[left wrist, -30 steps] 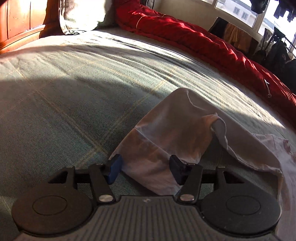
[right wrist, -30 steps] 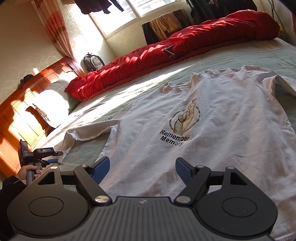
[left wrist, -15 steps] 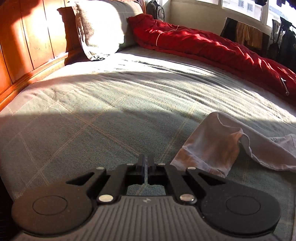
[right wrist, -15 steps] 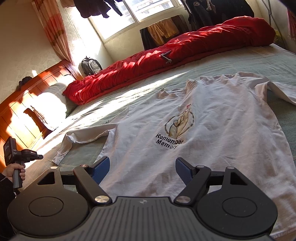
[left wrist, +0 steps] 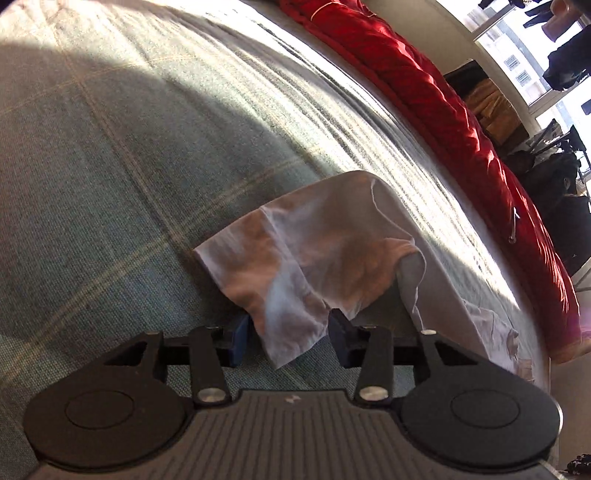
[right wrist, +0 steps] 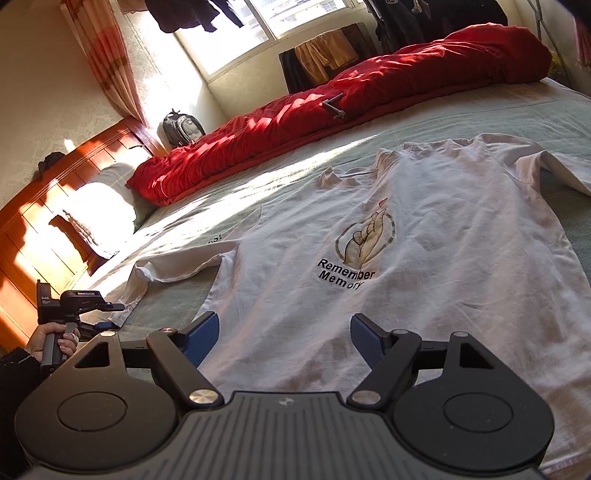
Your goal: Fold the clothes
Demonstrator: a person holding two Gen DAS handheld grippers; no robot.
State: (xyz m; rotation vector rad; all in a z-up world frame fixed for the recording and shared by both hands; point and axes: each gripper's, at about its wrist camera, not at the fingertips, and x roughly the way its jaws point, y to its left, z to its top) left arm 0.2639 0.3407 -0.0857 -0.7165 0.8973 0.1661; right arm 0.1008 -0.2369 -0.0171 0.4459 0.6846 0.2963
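White tee point(right wrist: 417, 280) flat on the bed point(left wrist: 110, 177), both grippers spread wide.
Left gripper point(left wrist: 286, 338) straddles the sleeve cuff point(left wrist: 291, 317) mid-frame; right gripper point(right wrist: 282, 338) holds nothing; hem cut off lower right.

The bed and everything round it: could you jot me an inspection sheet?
Surface: green checked bedspread, sunlit in patches.
Job's things: white T-shirt spread flat, print up; its sleeve rumpled.
Clutter: red quilt, pillow.
Grippers: left gripper open, sleeve's cuff between its fingers; right gripper open over the hem.
Cables: nothing seen.
Surroundings: wooden headboard, backpack, window with hanging clothes.
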